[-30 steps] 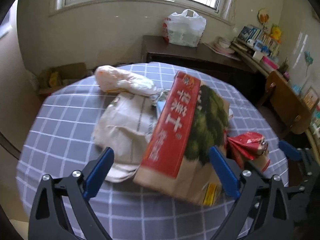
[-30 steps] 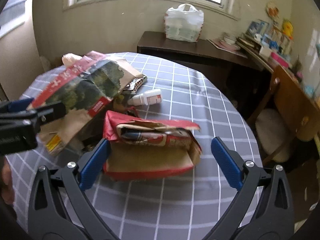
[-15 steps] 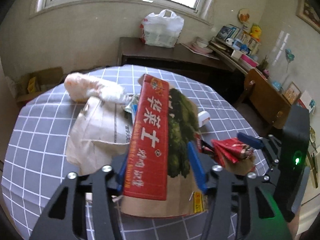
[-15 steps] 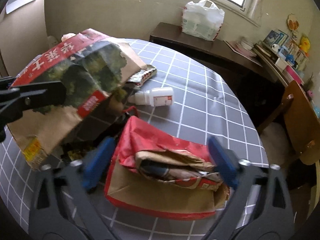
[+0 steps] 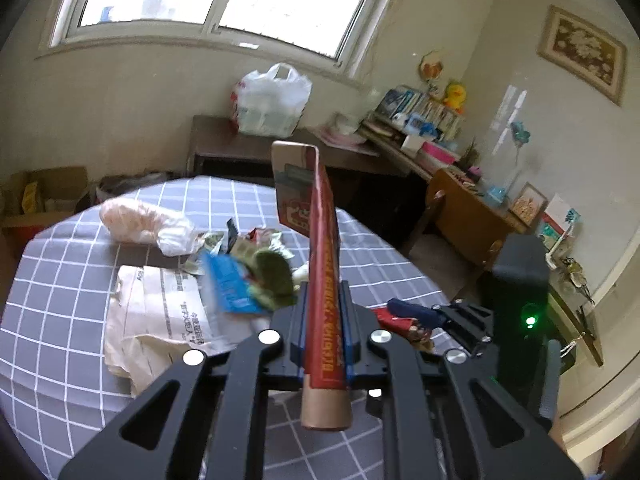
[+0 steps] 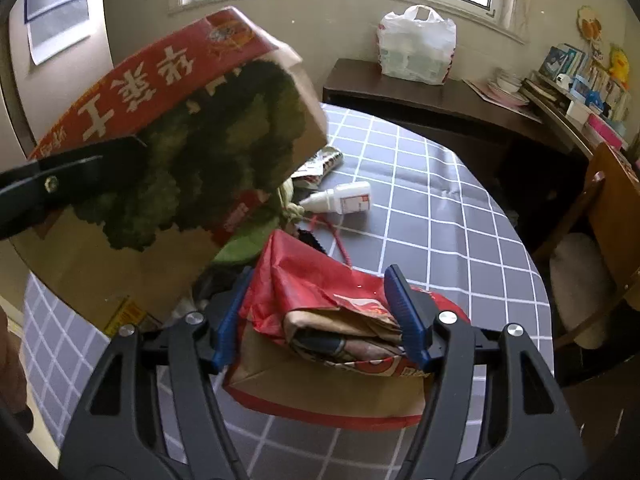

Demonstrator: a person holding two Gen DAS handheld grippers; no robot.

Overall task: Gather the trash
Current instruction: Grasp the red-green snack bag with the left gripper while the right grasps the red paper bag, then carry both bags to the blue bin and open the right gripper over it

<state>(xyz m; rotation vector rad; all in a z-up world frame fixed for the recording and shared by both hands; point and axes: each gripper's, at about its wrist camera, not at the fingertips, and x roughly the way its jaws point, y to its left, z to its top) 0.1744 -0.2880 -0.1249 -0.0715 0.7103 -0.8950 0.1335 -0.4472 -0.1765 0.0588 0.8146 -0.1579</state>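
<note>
My left gripper [image 5: 325, 320] is shut on a flattened red, green and brown paper bag [image 5: 322, 280] and holds it edge-on, lifted above the round table [image 5: 60, 280]. The same bag [image 6: 168, 152] fills the left of the right wrist view, with the left gripper's black finger across it. My right gripper [image 6: 320, 312] is shut on a crumpled red and brown paper bag [image 6: 332, 320], which shows in the left wrist view [image 5: 396, 318] low at the right. Loose wrappers [image 5: 248, 268] and a white paper bag [image 5: 160, 320] lie on the table.
A pink-white plastic bag [image 5: 140, 224] lies at the table's far left. A small white bottle [image 6: 340, 202] and a foil wrapper [image 6: 324, 162] lie mid-table. A wooden chair [image 6: 600, 220] stands at the right. A dark desk [image 6: 420, 96] with a white shopping bag [image 6: 416, 48] stands behind.
My left gripper closed on the red-green bag, lifted it and turned it edge-on, uncovering the wrappers beneath. My right gripper closed on the crumpled red bag.
</note>
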